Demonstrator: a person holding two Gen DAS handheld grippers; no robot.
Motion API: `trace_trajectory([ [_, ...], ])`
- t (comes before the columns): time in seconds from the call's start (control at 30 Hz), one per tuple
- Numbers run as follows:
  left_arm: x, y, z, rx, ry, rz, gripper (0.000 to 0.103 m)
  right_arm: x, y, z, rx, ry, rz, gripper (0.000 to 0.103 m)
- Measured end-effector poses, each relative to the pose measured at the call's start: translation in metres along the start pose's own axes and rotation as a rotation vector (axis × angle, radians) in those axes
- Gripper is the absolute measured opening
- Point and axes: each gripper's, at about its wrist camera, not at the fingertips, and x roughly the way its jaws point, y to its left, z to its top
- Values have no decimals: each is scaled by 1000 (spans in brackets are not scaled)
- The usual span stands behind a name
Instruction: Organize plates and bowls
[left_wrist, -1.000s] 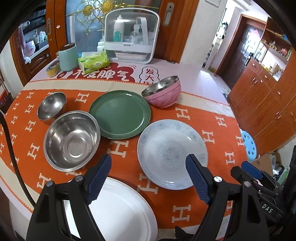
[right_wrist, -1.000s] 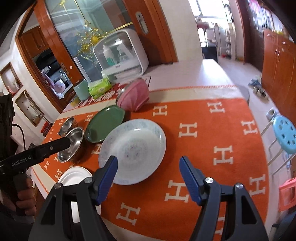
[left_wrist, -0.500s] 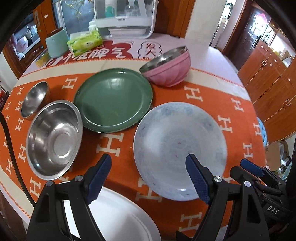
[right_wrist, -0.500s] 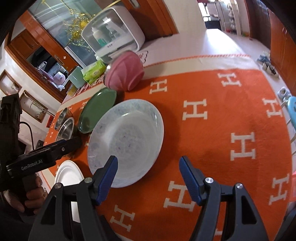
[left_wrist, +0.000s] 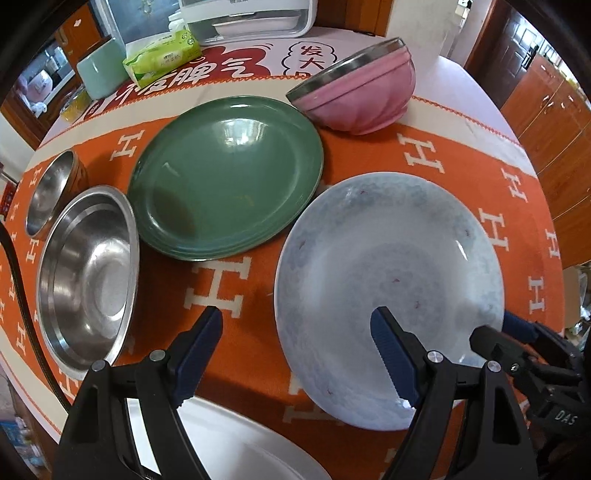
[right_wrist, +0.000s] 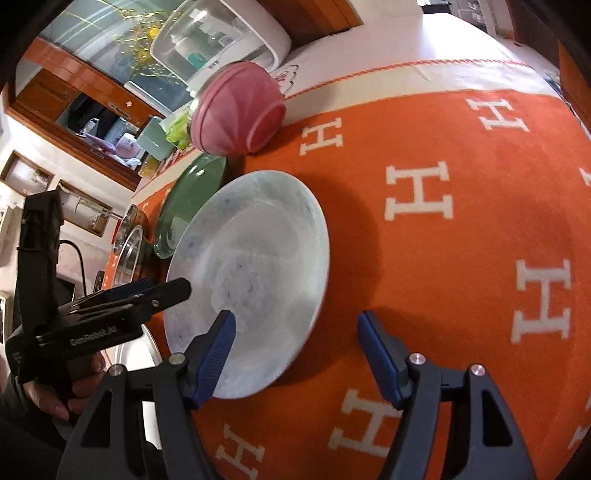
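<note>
Cut off at the lower edge of the left wrist view: a white plate (left_wrist: 236, 446), only its upper arc showing beneath the left tongs (left_wrist: 295, 350). Half hidden at far left, behind a large steel bowl (left_wrist: 86, 277): a small steel bowl (left_wrist: 50, 192). Blurred and cropped along the top: a white cabinet (left_wrist: 251, 14), a green tissue pack (left_wrist: 162, 59) and a mint canister (left_wrist: 101, 74).

Left tongs spread wide, pinching nothing, poised over the orange cloth (left_wrist: 229, 280) on the counter. Left of their left pad, the large steel bowl; ahead between the pads, the green plate (left_wrist: 227, 177); under their right pad, the near-left part of the pale blue plate (left_wrist: 391, 295), contact not discernible. Beyond that plate, the pink bowl (left_wrist: 354, 92), tilted on its side.

In the right wrist view, right tongs (right_wrist: 295, 354) also spread, gripping nothing, straddling the near-right rim of the pale blue plate (right_wrist: 255, 273): left pad over the plate, right pad over bare cloth. Seen at far left there, side on, the left tongs (right_wrist: 147, 291) in a person's hand (right_wrist: 55, 387), tips at the same plate's far rim.
</note>
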Motion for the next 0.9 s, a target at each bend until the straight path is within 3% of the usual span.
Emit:
trace_trajectory([
  [0.4,22,5,6,-30,86,-32,81,6,-6,11,-33,-55,38,54],
  [0.63,29,8,5,-59,118,-63,81,7,-9,13,-39,-71,70,53],
  [0.77,31,9,2,-74,125,-83,74,8,-10,13,-39,-75,84,52],
  [0.83,31,9,2,-74,120,-88,71,8,-11,13,-36,-78,77,47],
  [0.9,29,8,0,-72,116,-92,69,7,-15,13,-23,-81,66,34],
])
